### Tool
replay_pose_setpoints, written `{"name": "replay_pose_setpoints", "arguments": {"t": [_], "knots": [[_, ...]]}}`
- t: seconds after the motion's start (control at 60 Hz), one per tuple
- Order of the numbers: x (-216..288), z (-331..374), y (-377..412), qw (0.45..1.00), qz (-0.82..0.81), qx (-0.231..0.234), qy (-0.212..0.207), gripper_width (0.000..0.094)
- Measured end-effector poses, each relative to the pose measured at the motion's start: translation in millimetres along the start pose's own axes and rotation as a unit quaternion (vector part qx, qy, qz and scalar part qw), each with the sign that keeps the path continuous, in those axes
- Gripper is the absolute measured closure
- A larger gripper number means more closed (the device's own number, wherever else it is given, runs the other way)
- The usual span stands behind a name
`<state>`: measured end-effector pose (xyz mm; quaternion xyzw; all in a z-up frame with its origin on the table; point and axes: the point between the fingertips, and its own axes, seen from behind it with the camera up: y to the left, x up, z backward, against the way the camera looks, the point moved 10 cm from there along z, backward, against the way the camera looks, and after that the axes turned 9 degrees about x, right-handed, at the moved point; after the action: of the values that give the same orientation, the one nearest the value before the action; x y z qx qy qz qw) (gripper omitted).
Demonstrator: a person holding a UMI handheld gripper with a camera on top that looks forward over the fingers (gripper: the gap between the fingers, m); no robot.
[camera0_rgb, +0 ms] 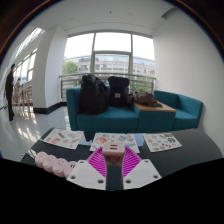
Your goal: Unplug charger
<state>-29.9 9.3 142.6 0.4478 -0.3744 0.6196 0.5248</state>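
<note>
My gripper (113,160) is shut on a small beige charger block (113,151); both pink pads (96,162) press on its sides. A white power strip (48,163) with several round sockets lies on the dark table (185,150), just left of my left finger. The charger sits to the right of the strip's near end. I cannot see its prongs or whether it touches the strip.
Printed paper sheets (65,137) lie across the table beyond the fingers. Behind the table stands a teal sofa (180,105) with two dark backpacks (95,93) on it. A person (11,92) stands at the far left by the windows.
</note>
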Motion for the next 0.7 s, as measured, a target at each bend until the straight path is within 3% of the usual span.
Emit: {"name": "replay_pose_setpoints", "arguments": {"t": [0.133, 0.283, 0.55, 0.633, 0.7], "knots": [[-46.1, -10.4, -10.9, 0.999, -0.016, -0.002, 0.052, 0.0766], [-78.4, -21.1, -18.7, 0.997, -0.035, 0.007, 0.071, 0.0735], [-80.7, -28.2, -17.6, 0.992, -0.069, 0.013, 0.102, 0.0623], [-83.8, -27.3, -18.9, 0.990, -0.076, 0.004, 0.120, 0.0530], [-82.5, -21.7, -17.3, 0.988, -0.079, -0.003, 0.130, 0.0405]]}}
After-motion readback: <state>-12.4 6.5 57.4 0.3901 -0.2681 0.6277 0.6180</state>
